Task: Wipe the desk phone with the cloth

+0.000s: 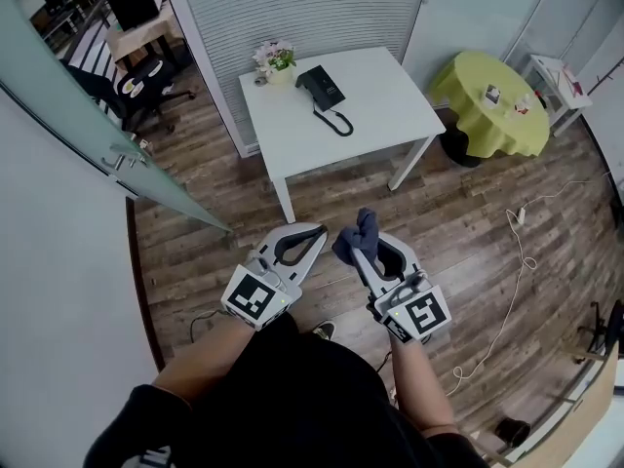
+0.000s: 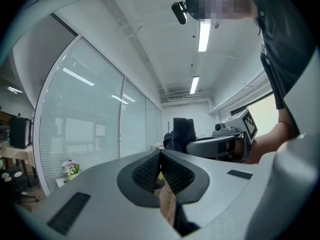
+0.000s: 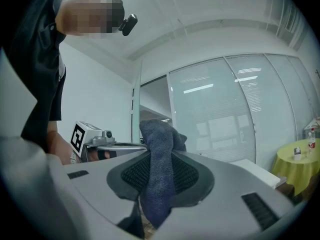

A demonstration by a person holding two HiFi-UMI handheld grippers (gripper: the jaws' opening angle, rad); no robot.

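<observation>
Item: blue cloth (image 1: 362,226), pinched in right gripper (image 1: 357,253), carried ready for wiping.
Left gripper (image 1: 315,233) beside it, jaws together, empty; desk phone (image 1: 321,87) well ahead of both on white table (image 1: 390,100), untouched.

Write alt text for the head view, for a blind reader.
A person holds two grippers above a wood floor: the right gripper is shut on a dark blue cloth, the left gripper shut and empty. Ahead, a black desk phone sits on a white table beside potted flowers.
</observation>
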